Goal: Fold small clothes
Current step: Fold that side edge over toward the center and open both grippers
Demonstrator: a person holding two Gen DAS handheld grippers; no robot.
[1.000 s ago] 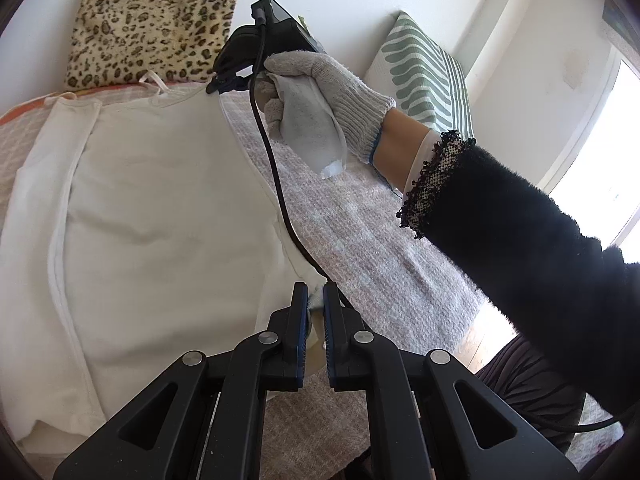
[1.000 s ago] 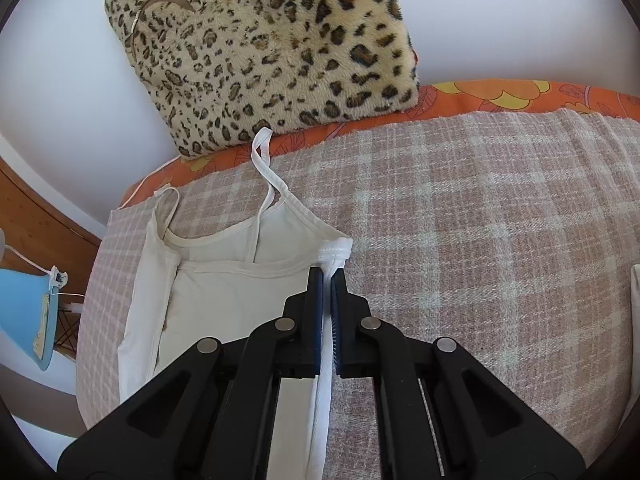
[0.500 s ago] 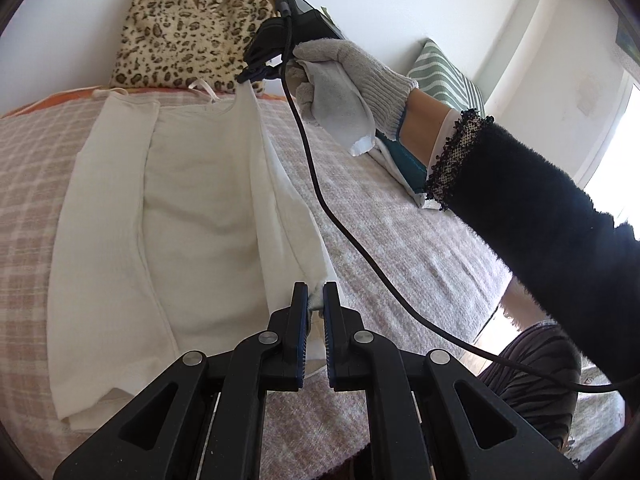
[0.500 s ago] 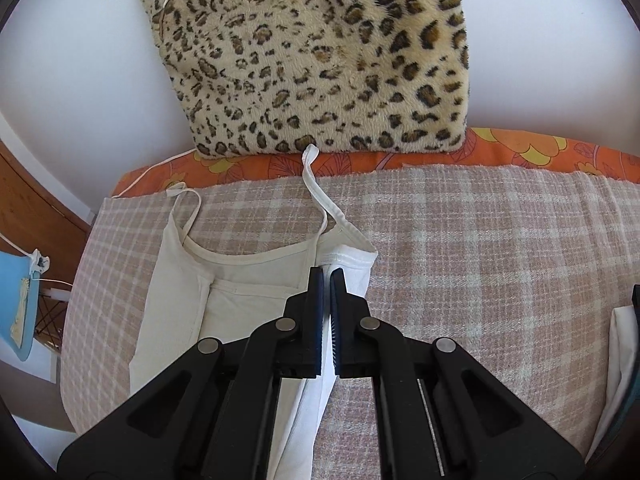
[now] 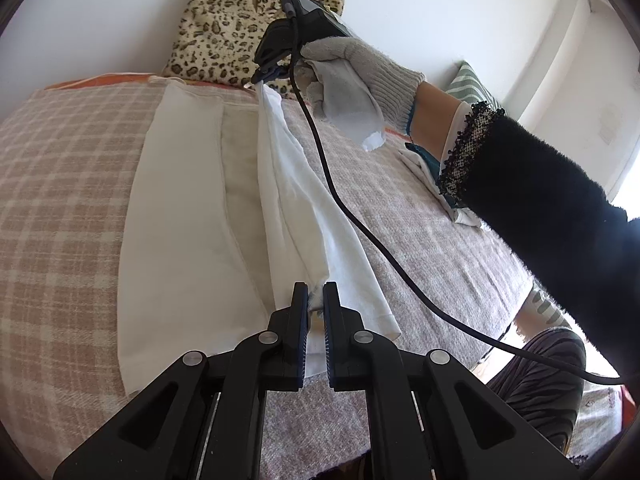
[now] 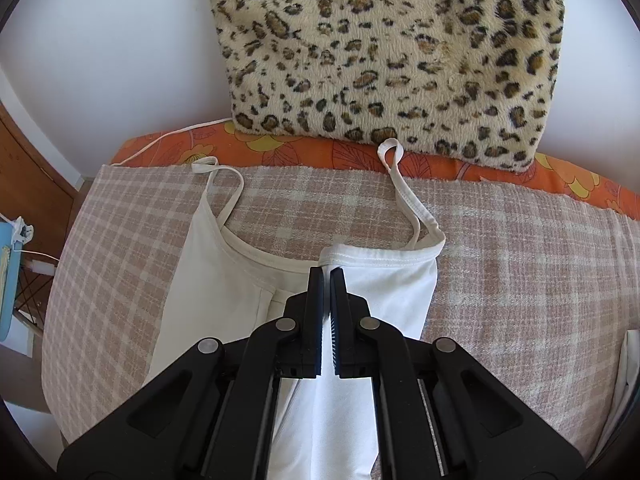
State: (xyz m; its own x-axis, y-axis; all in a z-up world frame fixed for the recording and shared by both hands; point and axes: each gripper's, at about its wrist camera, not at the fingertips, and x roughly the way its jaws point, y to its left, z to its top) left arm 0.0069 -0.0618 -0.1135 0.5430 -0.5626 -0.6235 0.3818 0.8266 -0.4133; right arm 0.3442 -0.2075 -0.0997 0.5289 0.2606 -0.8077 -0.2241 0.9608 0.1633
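With both grippers clamped on the white camisole (image 5: 192, 216), left (image 5: 316, 300) at the hem and right (image 6: 326, 280) at the neckline, lifted mid-fold over the plaid bed (image 5: 60, 184). Left side apparently folded in already; right side to lay over, then crosswise folding left.

Both views are brightly lit by daylight, and the window (image 5: 624, 168) at three o'clock in the left wrist view is blown out. Straight lines are bowed by fisheye distortion, corners are blacked out by vignetting, and focus is kept sharp throughout, with only soft shadows cast.
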